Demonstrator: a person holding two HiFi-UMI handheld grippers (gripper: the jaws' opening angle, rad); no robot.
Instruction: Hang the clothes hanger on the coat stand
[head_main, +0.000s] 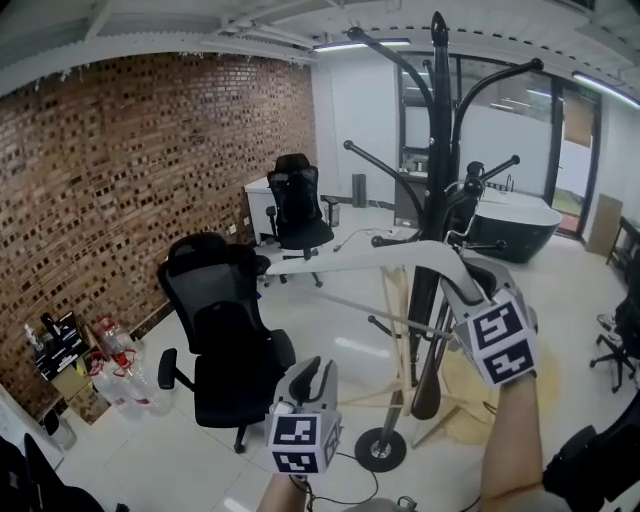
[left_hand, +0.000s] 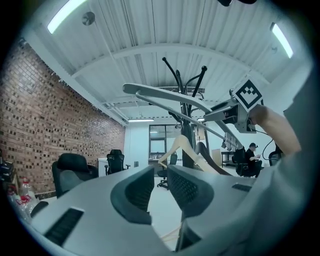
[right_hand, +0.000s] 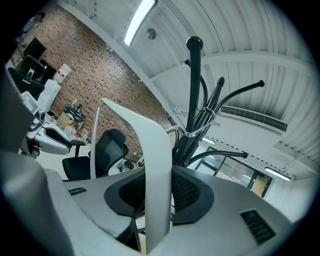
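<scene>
Your right gripper (head_main: 455, 290) is clenched on the white clothes hanger (head_main: 350, 258), its pads pressed flat on either side of one shoulder arm. The right gripper view shows the white band standing upright between the jaws. Gripping the arm rather than the top leaves the metal hook (right_hand: 192, 129) free to catch a peg, and probably lets you steer the frame from one end. The hanger sits high, at about the level of the middle pegs. Its long side reaches out to the left over the black office chair (head_main: 220, 330), and its hook is close against the pole of the black coat stand (head_main: 437, 180). I cannot tell whether the hook already sits over a peg. Your left gripper (head_main: 312, 385) hangs lower and nearer to you, with its jaws a little apart and nothing between them. It is well clear of the stand, so it does not crowd the hook. I judge that the hook needs to settle onto a peg before you let go.
</scene>
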